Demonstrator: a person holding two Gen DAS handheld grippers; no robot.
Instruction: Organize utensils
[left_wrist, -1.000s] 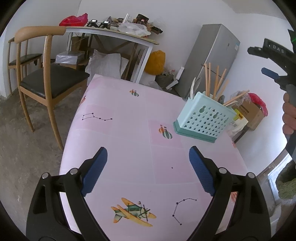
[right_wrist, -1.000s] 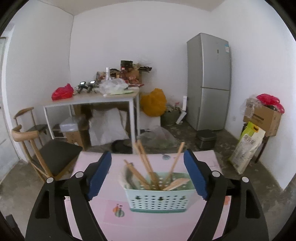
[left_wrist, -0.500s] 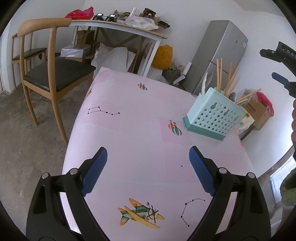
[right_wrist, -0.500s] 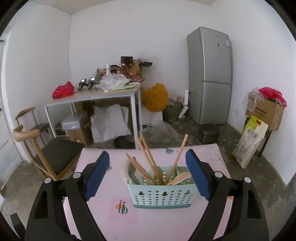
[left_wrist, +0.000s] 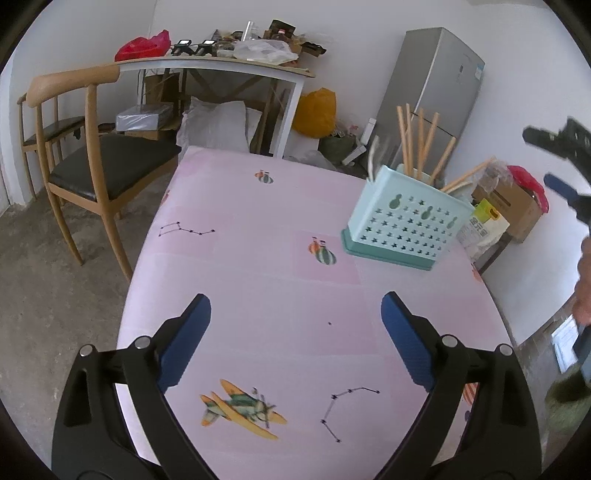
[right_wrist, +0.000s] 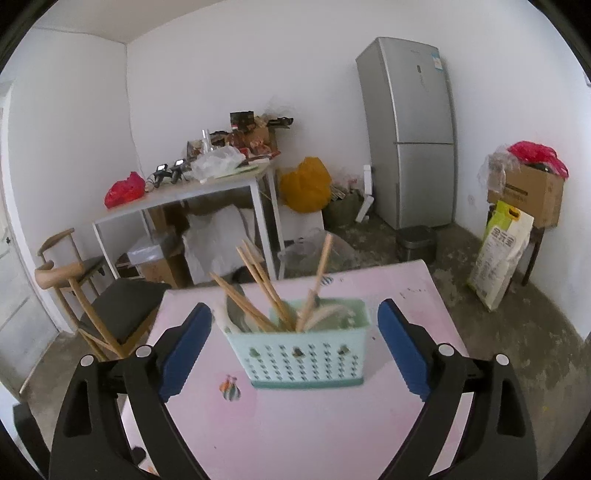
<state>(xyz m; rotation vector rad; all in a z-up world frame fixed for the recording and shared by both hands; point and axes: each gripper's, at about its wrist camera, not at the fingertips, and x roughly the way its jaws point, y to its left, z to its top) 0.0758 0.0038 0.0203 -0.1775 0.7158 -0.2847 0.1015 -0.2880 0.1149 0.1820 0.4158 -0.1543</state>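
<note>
Both tools are empty: the right tool (right_wrist: 293, 345) has its jaws opening wide, with nothing pressed between the pads, and it frames the mint utensil caddy (right_wrist: 301, 356) as if lining up on it. Over bare pink cloth, the left tool (left_wrist: 295, 341) hangs spread and idle, probably kept clear of the other. Farther along the table (left_wrist: 258, 295), the caddy stands upright near the far right edge. Wooden chopsticks (right_wrist: 258, 288) and spoons lean loosely inside it, so sorting looks largely done. Beyond stands a fridge (right_wrist: 413, 140).
</note>
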